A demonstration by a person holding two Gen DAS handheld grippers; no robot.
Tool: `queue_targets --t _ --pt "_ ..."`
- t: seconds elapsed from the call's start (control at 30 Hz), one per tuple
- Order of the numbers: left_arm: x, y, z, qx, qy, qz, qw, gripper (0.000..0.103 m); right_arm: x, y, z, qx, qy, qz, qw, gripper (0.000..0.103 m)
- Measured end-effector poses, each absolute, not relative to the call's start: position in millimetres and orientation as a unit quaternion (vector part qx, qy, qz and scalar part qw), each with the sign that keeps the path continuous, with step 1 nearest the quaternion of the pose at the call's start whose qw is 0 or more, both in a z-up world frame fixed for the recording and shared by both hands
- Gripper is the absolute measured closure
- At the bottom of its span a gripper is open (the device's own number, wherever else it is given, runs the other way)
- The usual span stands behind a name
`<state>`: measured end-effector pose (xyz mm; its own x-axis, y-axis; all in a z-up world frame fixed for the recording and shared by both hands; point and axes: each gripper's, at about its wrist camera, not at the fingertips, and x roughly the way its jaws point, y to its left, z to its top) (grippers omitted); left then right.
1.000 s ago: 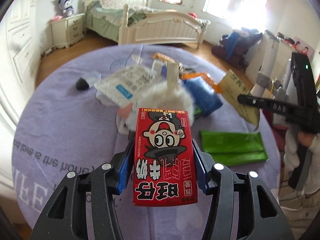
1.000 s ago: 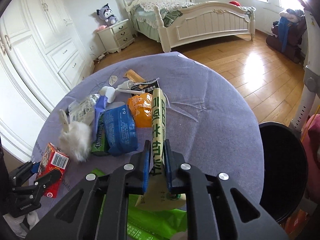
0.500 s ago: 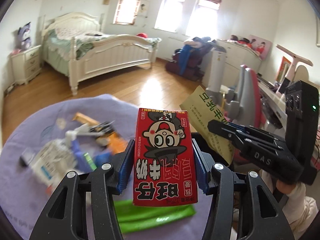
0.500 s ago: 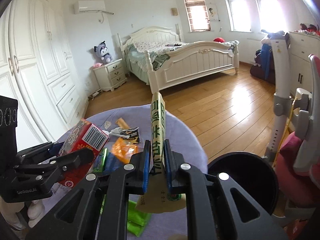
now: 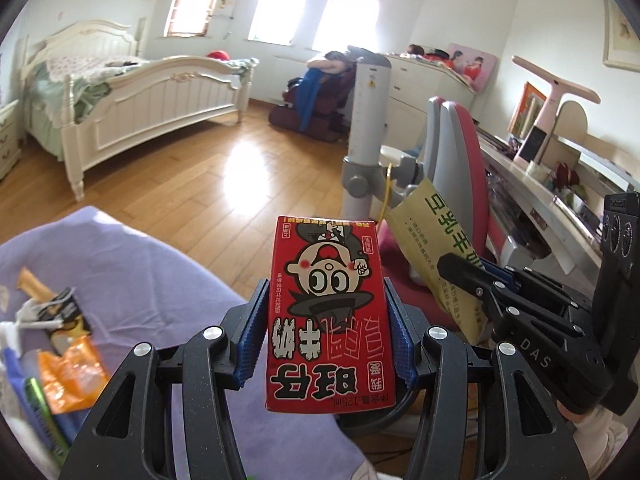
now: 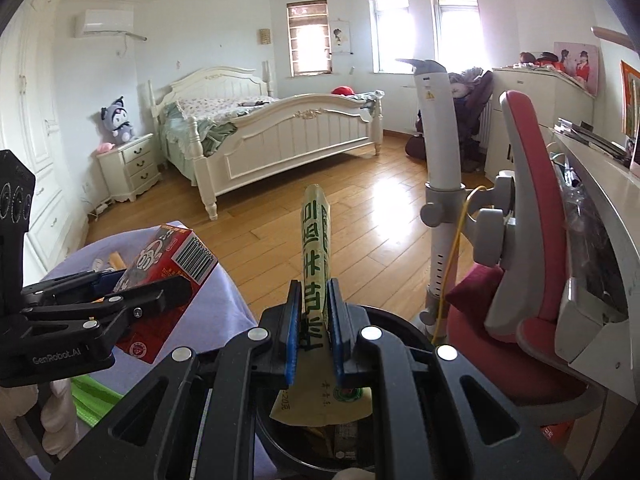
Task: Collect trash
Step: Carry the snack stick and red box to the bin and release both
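Black bin (image 6: 404, 322) holds wrappers beneath right tool's (image 6: 314, 334) pouch (image 6: 316, 240).

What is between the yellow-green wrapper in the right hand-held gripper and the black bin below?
Nothing: in the right wrist view, the wrapper hangs directly over the bin, only air between.
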<state>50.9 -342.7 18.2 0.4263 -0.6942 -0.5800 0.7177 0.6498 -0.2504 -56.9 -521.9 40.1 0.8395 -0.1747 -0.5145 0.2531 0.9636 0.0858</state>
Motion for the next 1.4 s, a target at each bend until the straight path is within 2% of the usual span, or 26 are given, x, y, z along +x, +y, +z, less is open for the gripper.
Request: queue_targets --t 0.43,1.27,1.33,1.37,1.4 --pt "63 -395 -17 0.039 0.36 -0.432 0.826 0.049 -55 -554 3 0.087 0.297 -0.145 0.94 0.089" --pt "75 -427 -48 0.047 0.395 -0.431 0.81 0.049 -53 -572 -25 0.111 0.324 -0.151 0.927 0.087" --pt "76 -429 -48 0.049 0.397 -0.426 0.812 0.044 -54 -573 -27 0.111 0.327 -0.152 0.926 0.083" --pt "76 -429 -47 0.051 0.395 -0.42 0.816 0.028 -54 -573 -27 0.112 0.329 -0.151 0.925 0.077" --pt "75 -428 -45 0.05 0.389 -0.416 0.821 0.016 -55 -573 -27 0.115 0.331 -0.148 0.925 0.055"
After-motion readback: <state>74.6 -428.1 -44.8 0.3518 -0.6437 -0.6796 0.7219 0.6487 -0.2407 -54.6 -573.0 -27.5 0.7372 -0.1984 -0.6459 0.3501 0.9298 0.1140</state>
